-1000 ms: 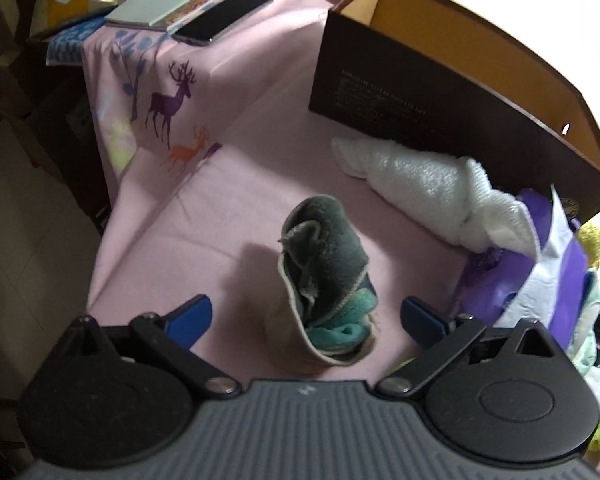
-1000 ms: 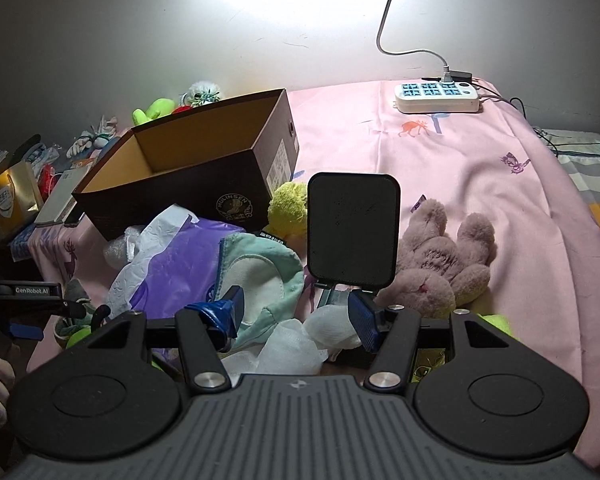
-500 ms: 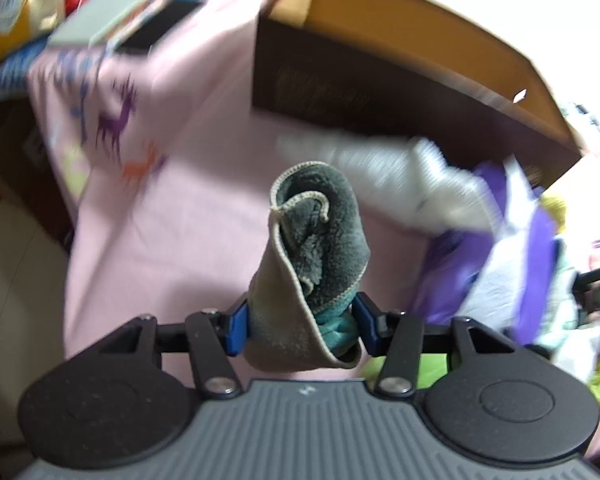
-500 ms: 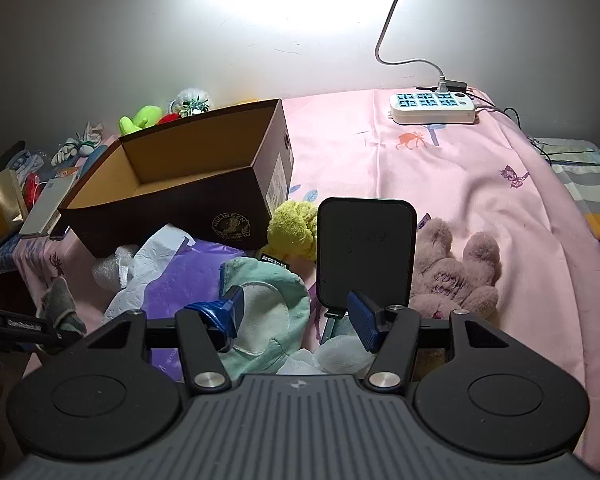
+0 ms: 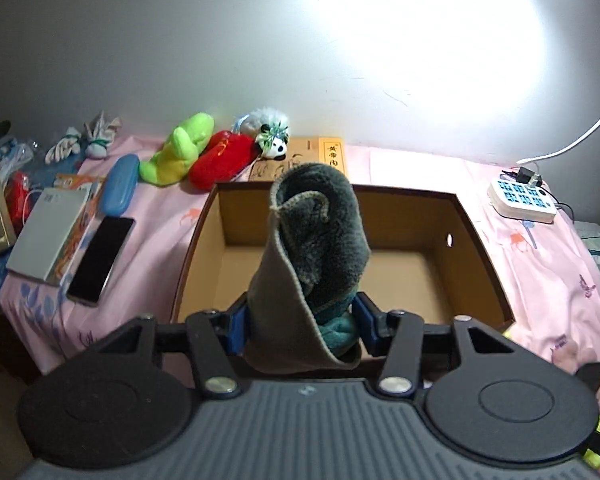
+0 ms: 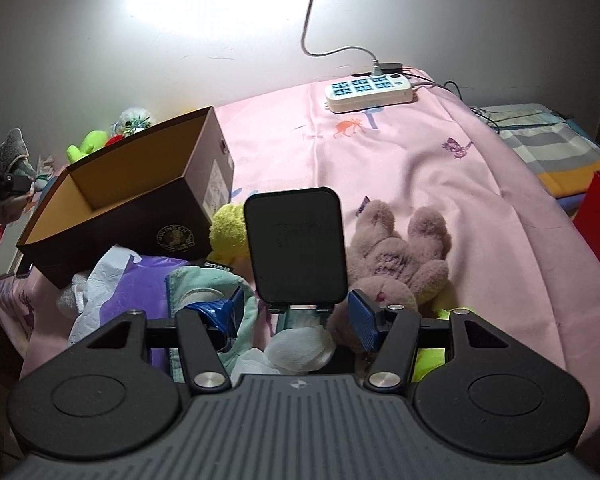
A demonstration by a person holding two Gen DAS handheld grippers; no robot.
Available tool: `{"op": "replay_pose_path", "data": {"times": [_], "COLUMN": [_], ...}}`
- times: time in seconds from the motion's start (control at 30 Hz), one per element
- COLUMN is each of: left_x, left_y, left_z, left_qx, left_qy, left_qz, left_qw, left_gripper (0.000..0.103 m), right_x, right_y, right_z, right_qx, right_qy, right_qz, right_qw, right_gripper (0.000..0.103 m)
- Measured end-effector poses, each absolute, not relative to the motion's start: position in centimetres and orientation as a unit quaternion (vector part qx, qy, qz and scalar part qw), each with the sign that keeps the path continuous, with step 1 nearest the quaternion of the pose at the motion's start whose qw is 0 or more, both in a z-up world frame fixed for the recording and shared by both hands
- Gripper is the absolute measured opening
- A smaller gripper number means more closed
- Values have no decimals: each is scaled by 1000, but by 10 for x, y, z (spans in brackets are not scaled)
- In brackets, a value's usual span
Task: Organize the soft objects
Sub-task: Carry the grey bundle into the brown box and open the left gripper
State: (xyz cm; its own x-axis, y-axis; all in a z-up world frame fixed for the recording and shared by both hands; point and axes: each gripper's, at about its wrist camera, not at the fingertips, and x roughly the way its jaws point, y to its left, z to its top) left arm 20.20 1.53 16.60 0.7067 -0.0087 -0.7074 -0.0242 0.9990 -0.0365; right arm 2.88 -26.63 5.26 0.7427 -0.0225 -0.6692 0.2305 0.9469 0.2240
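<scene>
My left gripper (image 5: pixel 300 322) is shut on a rolled grey and teal cloth (image 5: pixel 316 248), held upright in the air in front of the open brown cardboard box (image 5: pixel 480 240). The same cloth (image 6: pixel 14 150) shows high at the far left of the right wrist view, above the box (image 6: pixel 140 216). My right gripper (image 6: pixel 294 316) stands open over a heap of soft things: a mauve plush bunny (image 6: pixel 396 256), a yellow plush (image 6: pixel 228 232), a mint cloth (image 6: pixel 204 284), a purple and white bag (image 6: pixel 136 280) and white wads (image 6: pixel 300 346). A black phone stand (image 6: pixel 298 248) rises between its fingers, untouched.
Behind the box lie a green plush (image 5: pixel 180 152), a red plush (image 5: pixel 224 158), a small panda (image 5: pixel 276 144) and a wooden case (image 5: pixel 320 156). A phone (image 5: pixel 102 258), notebook (image 5: pixel 48 236) and blue case (image 5: pixel 118 188) lie left. A white power strip (image 5: pixel 522 200) sits right on the pink sheet (image 6: pixel 440 184).
My left gripper shut on the rolled cloth, lifted it off the sheet and swung it up to the box opening. The right gripper stayed nearly still and open.
</scene>
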Motion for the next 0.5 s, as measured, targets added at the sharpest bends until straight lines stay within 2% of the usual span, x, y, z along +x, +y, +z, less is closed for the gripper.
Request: {"op": "replay_pose_path", "data": {"times": [0.23, 0.5], "left_x": [288, 325], "left_y": [28, 27], "left_z": [123, 85], "left_qx": [21, 61], "left_qy": [422, 443], "left_qz": [10, 15], "left_qw": [907, 894], "left_gripper": [52, 53], "right_x": [15, 11], "right_y": [-278, -280], "right_z": [54, 49], "right_qx": [160, 172], "right_qy": [340, 346], "right_qz": [-123, -161], "right_qw": [918, 908], "right_gripper": [42, 42]}}
